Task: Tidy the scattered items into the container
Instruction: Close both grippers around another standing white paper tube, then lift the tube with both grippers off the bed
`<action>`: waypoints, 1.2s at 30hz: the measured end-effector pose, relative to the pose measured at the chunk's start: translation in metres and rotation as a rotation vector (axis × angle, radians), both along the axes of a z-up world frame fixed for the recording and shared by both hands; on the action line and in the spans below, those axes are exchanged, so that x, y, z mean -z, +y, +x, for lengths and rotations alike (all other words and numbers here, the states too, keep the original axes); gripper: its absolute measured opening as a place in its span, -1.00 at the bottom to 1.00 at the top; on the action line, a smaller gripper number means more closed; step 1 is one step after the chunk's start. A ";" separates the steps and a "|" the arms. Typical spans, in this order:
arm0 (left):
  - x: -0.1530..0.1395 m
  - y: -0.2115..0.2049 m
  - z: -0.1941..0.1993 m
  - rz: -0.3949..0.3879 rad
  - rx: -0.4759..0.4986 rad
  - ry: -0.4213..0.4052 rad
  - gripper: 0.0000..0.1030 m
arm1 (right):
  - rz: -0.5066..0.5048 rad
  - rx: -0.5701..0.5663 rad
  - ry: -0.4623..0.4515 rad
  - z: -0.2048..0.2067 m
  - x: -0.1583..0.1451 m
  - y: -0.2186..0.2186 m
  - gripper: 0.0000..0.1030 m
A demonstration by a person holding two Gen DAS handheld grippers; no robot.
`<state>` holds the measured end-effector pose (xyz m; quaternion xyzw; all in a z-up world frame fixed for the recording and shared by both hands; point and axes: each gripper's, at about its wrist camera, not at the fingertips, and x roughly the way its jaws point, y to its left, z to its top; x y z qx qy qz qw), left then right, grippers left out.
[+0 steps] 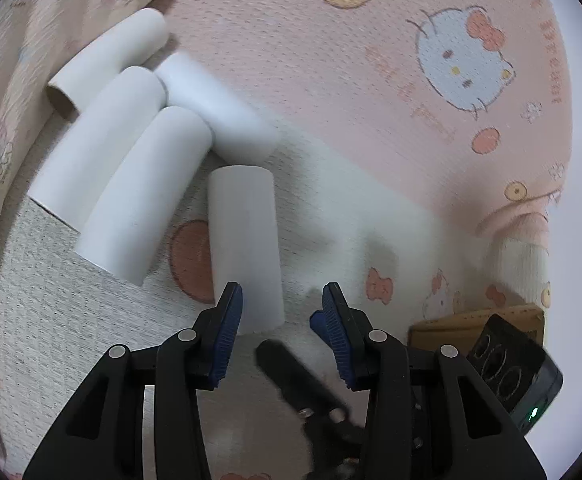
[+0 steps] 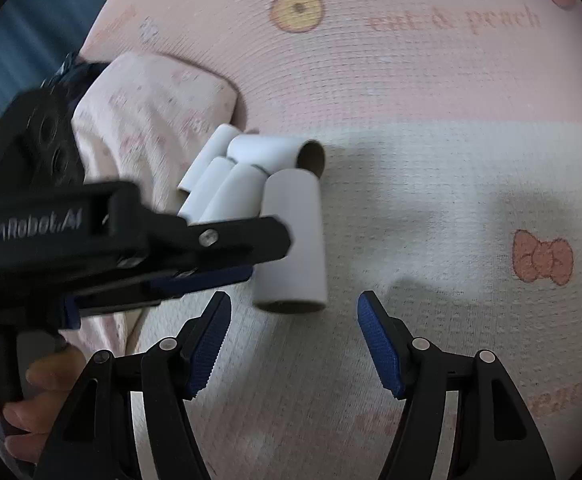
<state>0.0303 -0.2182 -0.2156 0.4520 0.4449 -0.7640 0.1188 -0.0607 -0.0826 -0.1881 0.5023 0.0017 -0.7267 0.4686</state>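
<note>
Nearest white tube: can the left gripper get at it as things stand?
Probably yes. The nearest white tube lies apart from the tube pile, its end just ahead of the open left gripper; nothing blocks it.

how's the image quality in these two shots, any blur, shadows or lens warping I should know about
Left wrist view: strong fisheye curve with dark corners; the white tubes at far left are smeared, the nearest tube sharper; a soft shadow falls on the printed blanket. Right wrist view: same warping; the left gripper crossing the frame is motion-blurred, and a broad grey shadow darkens the blanket at right.

R gripper (image 2: 293,338) open over mat (image 2: 431,208), white tubes (image 2: 259,184) ahead, L gripper (image 2: 247,256) beside.
</note>
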 end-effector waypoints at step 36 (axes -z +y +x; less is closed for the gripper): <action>0.018 0.064 0.021 0.158 0.112 0.083 -0.43 | 0.249 0.029 0.007 0.030 -0.003 0.039 -0.17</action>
